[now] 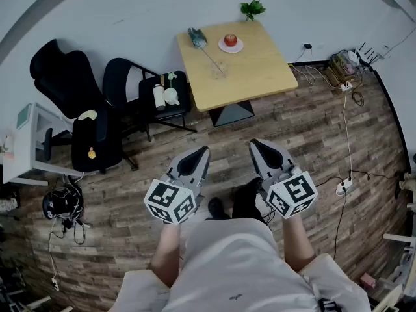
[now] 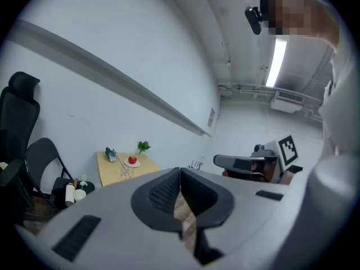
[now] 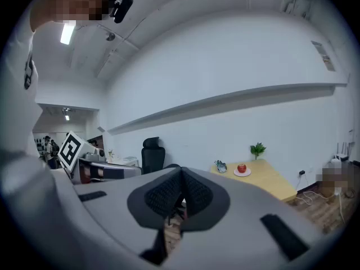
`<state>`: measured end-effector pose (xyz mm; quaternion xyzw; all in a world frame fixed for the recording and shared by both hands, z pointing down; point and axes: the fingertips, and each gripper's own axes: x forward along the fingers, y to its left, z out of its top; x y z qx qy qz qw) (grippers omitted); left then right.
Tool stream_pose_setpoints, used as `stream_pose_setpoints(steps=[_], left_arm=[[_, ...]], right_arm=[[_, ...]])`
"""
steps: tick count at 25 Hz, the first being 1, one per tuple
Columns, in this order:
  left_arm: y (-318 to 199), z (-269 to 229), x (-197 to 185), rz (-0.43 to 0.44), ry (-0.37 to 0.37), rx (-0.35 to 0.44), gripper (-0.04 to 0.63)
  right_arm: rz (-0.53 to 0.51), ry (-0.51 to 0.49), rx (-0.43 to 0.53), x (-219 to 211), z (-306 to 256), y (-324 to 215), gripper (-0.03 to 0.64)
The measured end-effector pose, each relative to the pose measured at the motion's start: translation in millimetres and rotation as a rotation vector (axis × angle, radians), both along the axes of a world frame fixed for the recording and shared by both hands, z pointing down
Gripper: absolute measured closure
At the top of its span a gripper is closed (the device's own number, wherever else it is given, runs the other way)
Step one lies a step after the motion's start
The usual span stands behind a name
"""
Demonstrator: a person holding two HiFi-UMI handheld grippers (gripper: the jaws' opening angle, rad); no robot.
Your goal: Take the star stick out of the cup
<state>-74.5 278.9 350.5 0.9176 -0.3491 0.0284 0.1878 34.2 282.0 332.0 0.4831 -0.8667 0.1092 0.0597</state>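
Observation:
A white cup (image 1: 171, 97) stands on the seat of a black folding chair (image 1: 151, 104), far ahead and to my left. A pale green star stick (image 1: 171, 77) rises out of it. The left gripper view shows the cup (image 2: 79, 194) and its star stick (image 2: 83, 180) small at the lower left. My left gripper (image 1: 199, 152) and right gripper (image 1: 256, 144) hang side by side at waist height, well short of the chair. Both are shut with nothing between the jaws, as seen up close on the left gripper (image 2: 180, 174) and the right gripper (image 3: 181, 176).
A wooden table (image 1: 260, 67) stands by the wall with an apple on a plate (image 1: 230, 41), a small plant (image 1: 252, 8) and a greenish object (image 1: 197, 38). A black office chair (image 1: 65, 77) and white desk (image 1: 23, 149) are at left. Cables and a power strip (image 1: 342, 187) lie right.

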Motion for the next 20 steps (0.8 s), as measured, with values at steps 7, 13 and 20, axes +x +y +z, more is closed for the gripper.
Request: stream_pose_setpoints(steps=[7, 13, 20], left_arm=[[2, -1, -4, 0.003, -0.003, 0.007, 0.586], [3, 5, 2, 0.002, 0.006, -0.003, 0.586], [-4, 5, 23, 0.008, -0.003, 0.012, 0.584]], right_arm=[[0.003, 0.001, 0.006, -3, 1, 3, 0.621], [-0.017, -0.001, 0.007, -3, 7, 9, 0.620], [-0.030, 0.002, -0.010, 11, 13, 2, 0.620]])
